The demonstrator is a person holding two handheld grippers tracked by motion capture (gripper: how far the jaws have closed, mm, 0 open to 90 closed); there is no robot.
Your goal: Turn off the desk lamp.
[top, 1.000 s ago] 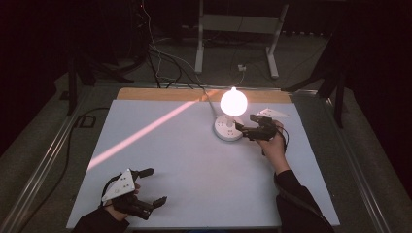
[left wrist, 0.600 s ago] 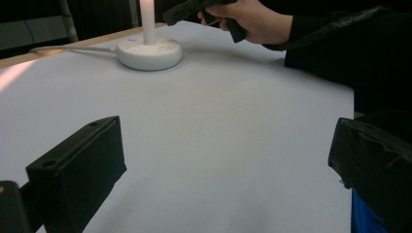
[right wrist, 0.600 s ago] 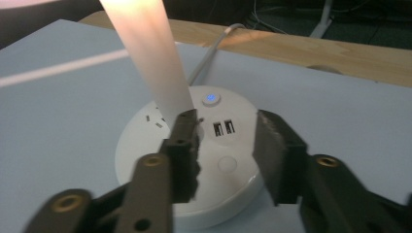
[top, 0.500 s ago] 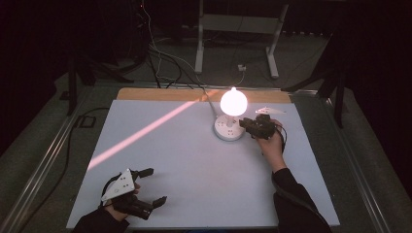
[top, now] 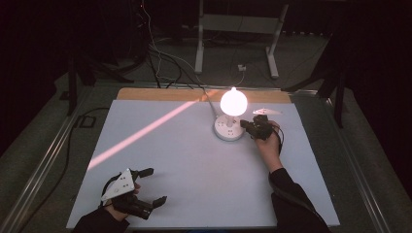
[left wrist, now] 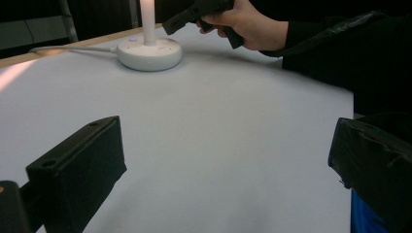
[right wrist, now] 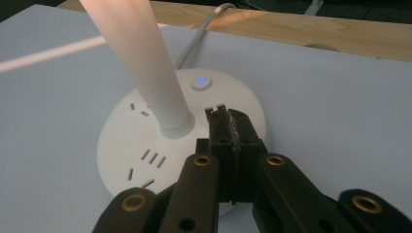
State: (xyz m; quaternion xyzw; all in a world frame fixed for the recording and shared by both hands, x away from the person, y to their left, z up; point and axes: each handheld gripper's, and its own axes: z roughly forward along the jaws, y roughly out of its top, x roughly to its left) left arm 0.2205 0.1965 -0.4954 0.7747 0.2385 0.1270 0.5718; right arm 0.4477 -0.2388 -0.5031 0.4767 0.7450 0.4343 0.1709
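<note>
A lit lamp with a glowing bulb [top: 233,101] stands on a round white base [top: 228,128] at the back of the white table. In the right gripper view the base [right wrist: 126,141] carries socket slots, a pale stem [right wrist: 145,63] and a small blue-lit button [right wrist: 201,81]. My right gripper [right wrist: 228,116] is shut with nothing between its pads. Its tips hover over the base's top, just short of the button. From above, the right gripper [top: 244,125] sits at the base's right edge. My left gripper [top: 155,185] rests open near the front left corner, far from the lamp.
A white cable [top: 209,99] runs from the base over the wooden back edge [top: 160,93]. A pink streak of light [top: 145,130] crosses the white tabletop [top: 194,179]. Metal stand legs [top: 199,48] and cables lie on the floor beyond.
My right gripper has edged left, closer onto the lamp base. The left gripper has stayed where it was.
</note>
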